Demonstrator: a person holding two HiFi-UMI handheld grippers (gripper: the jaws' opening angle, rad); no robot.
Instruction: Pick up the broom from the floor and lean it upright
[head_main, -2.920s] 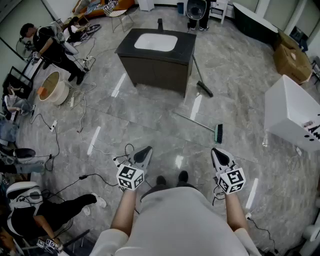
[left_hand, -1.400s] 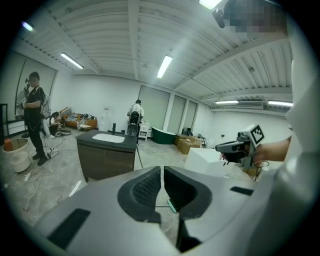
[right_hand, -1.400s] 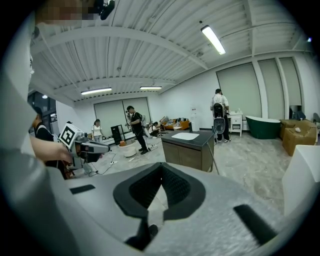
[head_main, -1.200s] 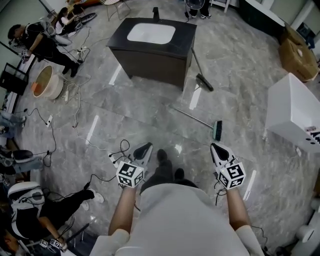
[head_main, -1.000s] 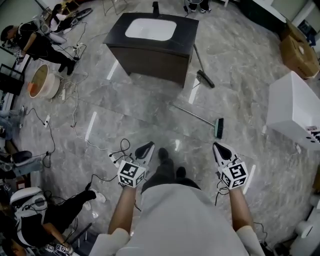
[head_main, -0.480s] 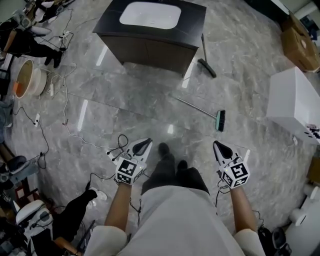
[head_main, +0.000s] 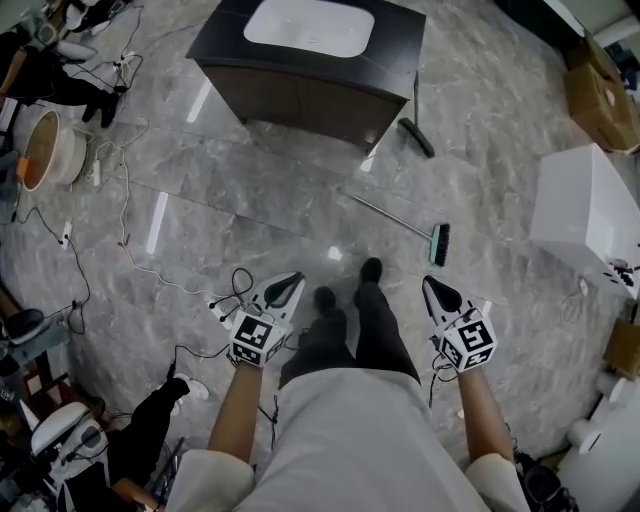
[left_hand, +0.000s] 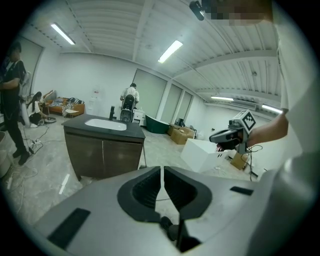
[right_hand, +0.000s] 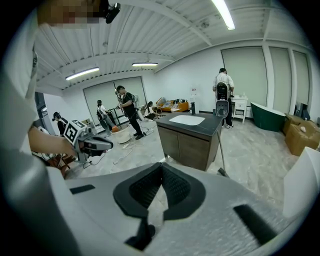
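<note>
Currently approach: broom (head_main: 398, 216) flat on floor (head_main: 250, 235); left hand-held gripper (head_main: 287, 287), right hand-held gripper (head_main: 435, 290) closed, empty. Next: open jaws, stoop to it.

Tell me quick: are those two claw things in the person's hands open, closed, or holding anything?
Left gripper: jaws closed, holding nothing.
Right gripper: jaws closed, holding nothing.

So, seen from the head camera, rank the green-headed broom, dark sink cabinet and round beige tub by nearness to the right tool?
1. Green-headed broom, on the floor just ahead of the right tool.
2. Dark sink cabinet, farther ahead, leftward.
3. Round beige tub, far left.
</note>
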